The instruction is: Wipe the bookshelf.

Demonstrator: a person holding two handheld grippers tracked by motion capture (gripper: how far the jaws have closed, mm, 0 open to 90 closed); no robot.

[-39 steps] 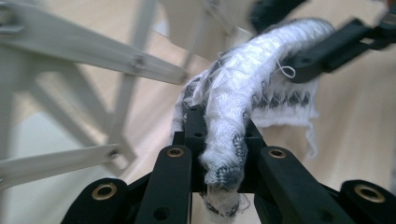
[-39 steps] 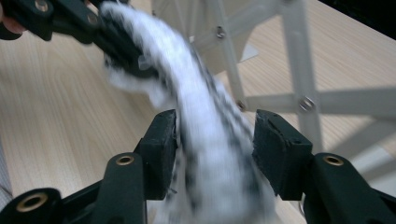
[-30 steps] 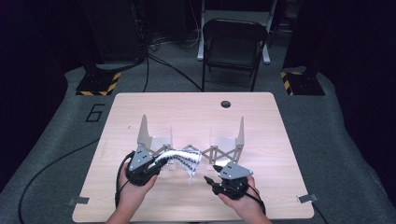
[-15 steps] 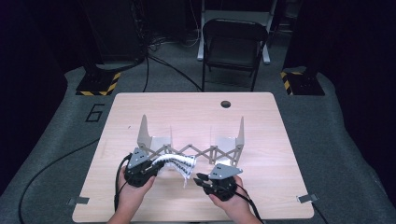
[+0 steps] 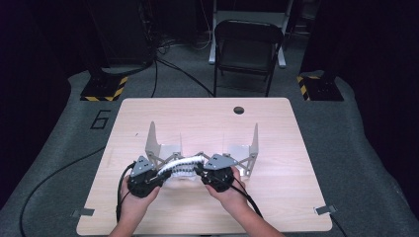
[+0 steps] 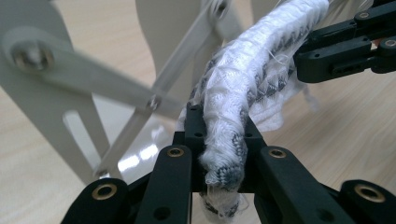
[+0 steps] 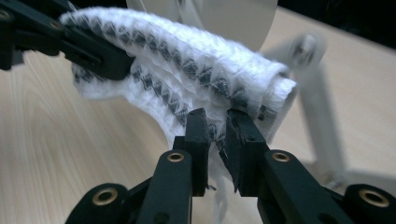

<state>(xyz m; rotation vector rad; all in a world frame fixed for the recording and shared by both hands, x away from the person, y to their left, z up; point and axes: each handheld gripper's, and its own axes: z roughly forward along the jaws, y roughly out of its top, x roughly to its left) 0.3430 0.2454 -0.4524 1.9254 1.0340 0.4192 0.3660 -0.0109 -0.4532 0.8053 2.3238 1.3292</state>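
Now the rolled cloth (image 5: 182,164) is clenched at each end by the left tongs (image 6: 219,154) and the right tongs (image 7: 215,135), whose jaws have just been closing on it; it is best kept taut and level before being hung on the folding rack (image 5: 157,144).

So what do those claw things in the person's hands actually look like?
Each claw is black. The left claw and the right claw both carry a grey three-cornered plate on top. Up close, the left claw's fingers are flat black bars joined by brass-coloured rivets, and the right claw's fingers look the same. A black cable trails from the left one. The forearms are bare, with no sleeves in view.
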